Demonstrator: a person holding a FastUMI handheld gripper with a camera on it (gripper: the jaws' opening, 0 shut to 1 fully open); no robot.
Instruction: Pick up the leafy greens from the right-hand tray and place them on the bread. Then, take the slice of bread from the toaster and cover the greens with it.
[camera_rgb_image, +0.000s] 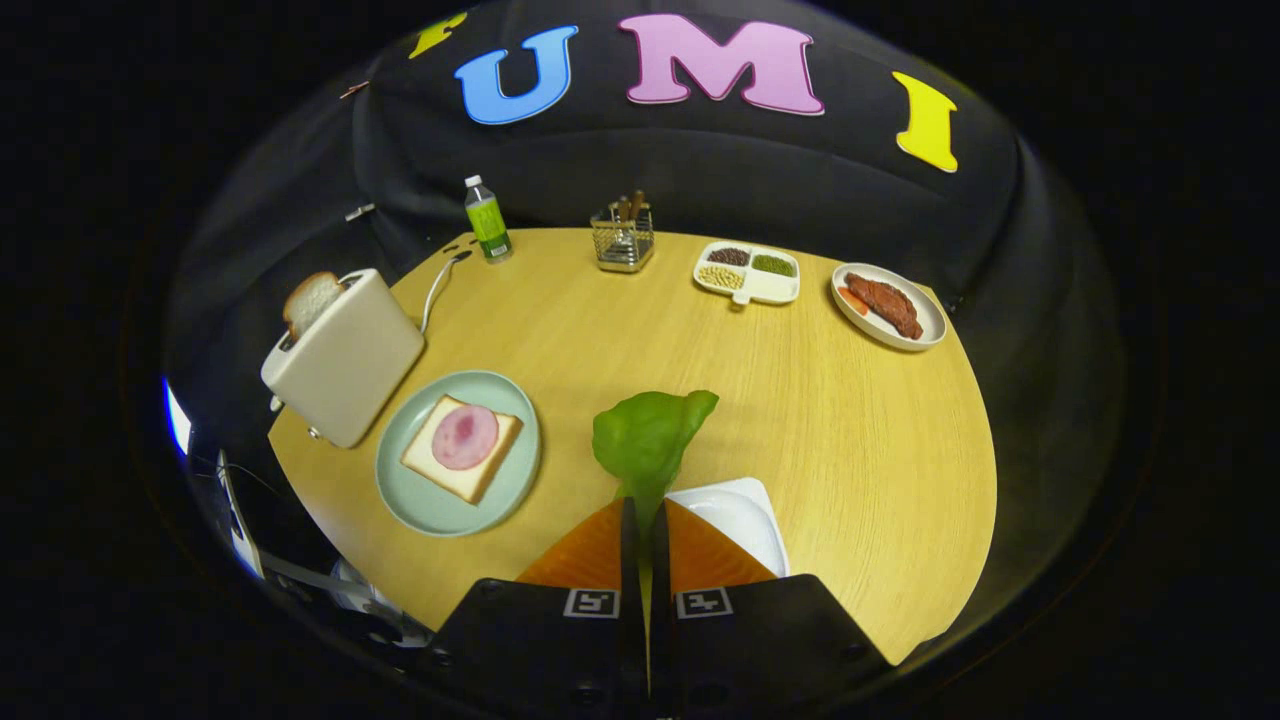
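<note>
My gripper (641, 505) is shut on the stem end of a green leaf (648, 436), which sticks up ahead of the fingertips above the table. Below the right finger lies a white tray (738, 515). Ahead and to the left, a pale green plate (412, 500) holds a slice of bread (478, 475) topped with a pink round of ham (465, 437). Beyond the plate stands a cream toaster (347, 358) with a slice of bread (310, 301) poking out of its slot.
At the far side of the round wooden table (850, 430) stand a green bottle (487, 220), a wire holder (622, 238), a divided white dish of beans (748, 271) and a plate with meat (888, 305). The toaster's cable (436, 288) runs toward the bottle.
</note>
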